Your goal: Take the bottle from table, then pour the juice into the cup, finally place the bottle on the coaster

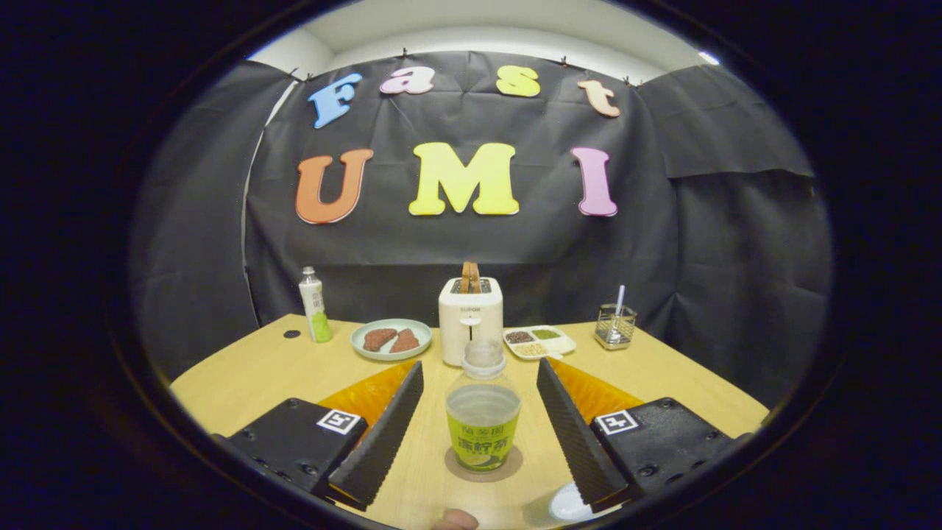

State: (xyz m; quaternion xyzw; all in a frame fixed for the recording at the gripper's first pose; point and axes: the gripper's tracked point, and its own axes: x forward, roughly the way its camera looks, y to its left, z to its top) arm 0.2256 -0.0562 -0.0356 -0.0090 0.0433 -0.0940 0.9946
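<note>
The wooden table (243, 375) carries a toaster (471, 319), a plate (391, 338) and a second bottle (315, 305) well beyond the fingers. The gripper (480, 419) stands wide open, each finger clear of the bottle (483, 412) that sits between them. That bottle stands upright on the round coaster (511, 465), its long axis vertical, cap up. The cup (567, 504) rests near the right finger's base. Judged from this, the placing looks done; a straight pull back should clear it.

A second bottle (315, 305), plate (391, 338), toaster (470, 318), divided tray (539, 341), perhaps a wire holder (615, 325).
</note>
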